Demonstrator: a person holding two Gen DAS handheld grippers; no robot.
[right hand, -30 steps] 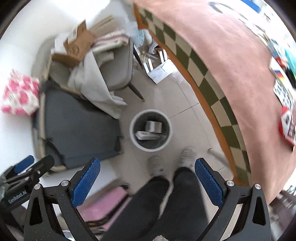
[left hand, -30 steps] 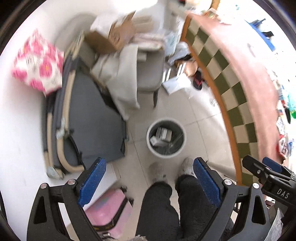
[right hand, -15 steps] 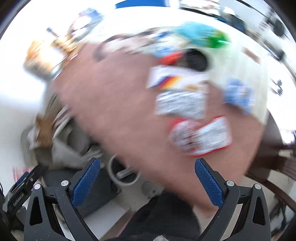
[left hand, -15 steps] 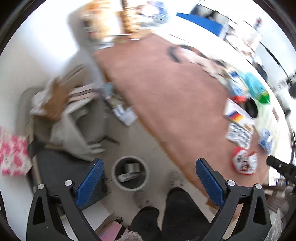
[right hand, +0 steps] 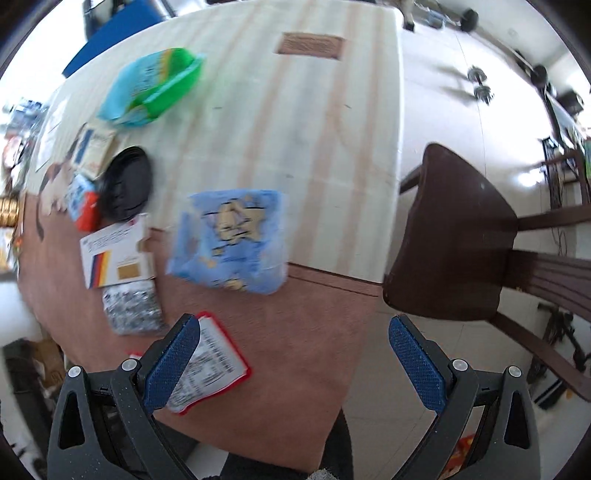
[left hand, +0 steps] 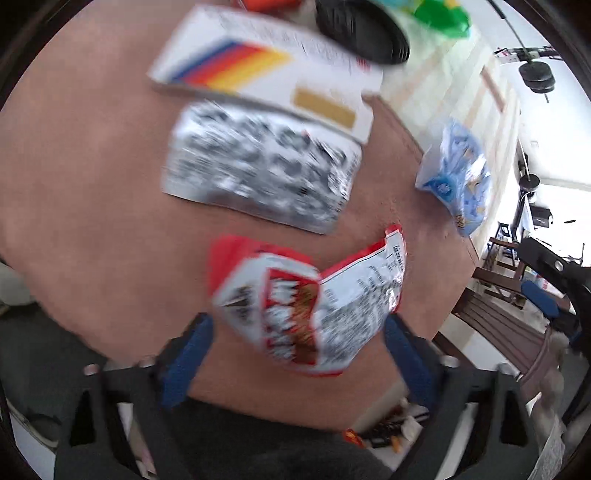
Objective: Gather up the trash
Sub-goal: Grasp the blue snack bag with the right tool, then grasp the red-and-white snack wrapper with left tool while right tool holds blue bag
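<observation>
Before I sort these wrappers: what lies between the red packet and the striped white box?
The silver printed packet lies between red packet and striped box, clearest in the left wrist view.

Black speckled plastic frames; ribbed blue pads on the fingers (right hand: 170, 363); silver screws; dark trousers (left hand: 258, 448)

red snack wrapper (left hand: 310, 314) print motion-blurred, silver wrapper (left hand: 262, 173) text smeared, black dish (left hand: 364, 31) cut off by edge

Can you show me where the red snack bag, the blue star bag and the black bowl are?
red snack bag (left hand: 310, 306), left wrist view, its crumpled middle.
blue star bag (right hand: 231, 240), right wrist view, its middle.
black bowl (right hand: 125, 182), right wrist view, its inside.
</observation>
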